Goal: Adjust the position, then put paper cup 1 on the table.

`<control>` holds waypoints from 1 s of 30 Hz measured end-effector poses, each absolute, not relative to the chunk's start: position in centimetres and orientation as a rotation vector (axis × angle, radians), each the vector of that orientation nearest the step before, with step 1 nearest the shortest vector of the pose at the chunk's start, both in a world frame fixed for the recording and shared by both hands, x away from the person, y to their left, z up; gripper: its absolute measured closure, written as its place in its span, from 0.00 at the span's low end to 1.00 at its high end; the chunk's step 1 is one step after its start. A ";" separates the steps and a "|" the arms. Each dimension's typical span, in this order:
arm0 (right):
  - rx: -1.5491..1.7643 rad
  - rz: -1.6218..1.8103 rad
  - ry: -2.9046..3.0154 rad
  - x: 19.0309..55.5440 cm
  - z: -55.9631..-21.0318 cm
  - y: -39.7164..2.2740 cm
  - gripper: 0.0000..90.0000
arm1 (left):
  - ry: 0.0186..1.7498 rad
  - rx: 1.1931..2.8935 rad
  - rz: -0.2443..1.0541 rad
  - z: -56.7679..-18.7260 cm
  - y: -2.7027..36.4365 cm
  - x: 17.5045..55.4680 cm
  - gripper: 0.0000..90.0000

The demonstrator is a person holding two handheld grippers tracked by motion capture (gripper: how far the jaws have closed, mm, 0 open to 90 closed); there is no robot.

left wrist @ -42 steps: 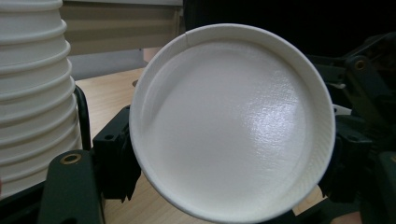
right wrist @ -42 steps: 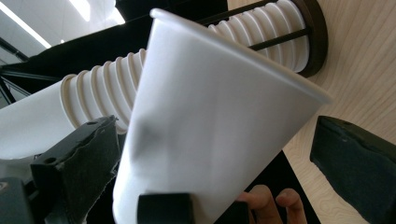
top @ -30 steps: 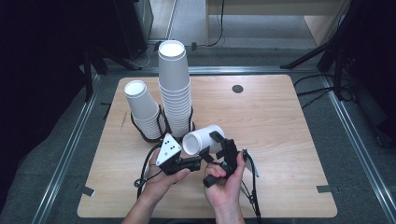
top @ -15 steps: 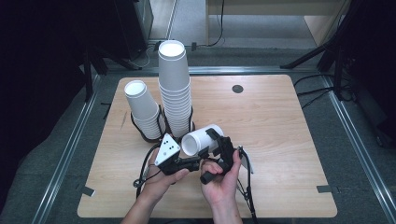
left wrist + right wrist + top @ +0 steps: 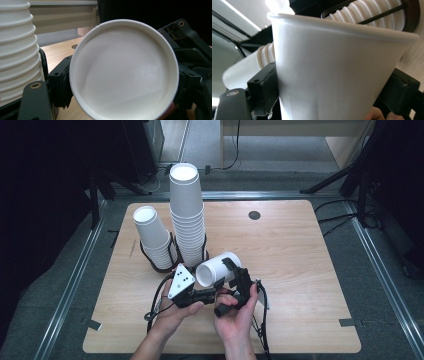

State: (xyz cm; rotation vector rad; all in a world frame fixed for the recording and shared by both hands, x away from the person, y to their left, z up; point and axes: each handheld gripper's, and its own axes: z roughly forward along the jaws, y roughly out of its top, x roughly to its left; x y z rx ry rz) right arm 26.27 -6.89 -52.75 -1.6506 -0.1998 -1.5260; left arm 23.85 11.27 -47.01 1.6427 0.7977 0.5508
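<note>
Holding: both grippers on one paper cup point(image 5: 216, 268)
Left gripper point(image 5: 212, 287): fingers pinch its rim
Right gripper point(image 5: 234, 270): fingers just closed around its body

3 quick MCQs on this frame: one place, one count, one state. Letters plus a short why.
1. Where is the single paper cup?
A. between the two grippers, above the table
B. on top of the tall stack
C. on the floor

2. How many cup stacks stand in the wire holder?
A. one
B. two
C. four

3. How does the single cup lie?
A. upright
B. upside down
C. on its side, mouth toward the left gripper

Answers:
1 A: the right gripper has its jaws on either side of the cup wall and has just been closing on it.
2 B: a tall stack and a short stack.
3 C: the left gripper view looks straight into its mouth.
</note>
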 end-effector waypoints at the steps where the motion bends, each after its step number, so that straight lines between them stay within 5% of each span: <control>1: -1.647 -1.524 -0.187 26.3 -52.8 -6.9 0.16 | 0.795 1.642 0.554 -47.0 11.3 23.8 0.23; 12: -1.657 -1.556 -0.171 26.2 -52.7 -7.3 0.16 | 0.829 1.616 0.509 -46.7 11.8 24.0 0.15; 30: -1.718 -1.694 -0.224 27.0 -52.0 -8.2 0.17 | 0.833 1.593 0.508 -46.2 12.3 23.8 0.14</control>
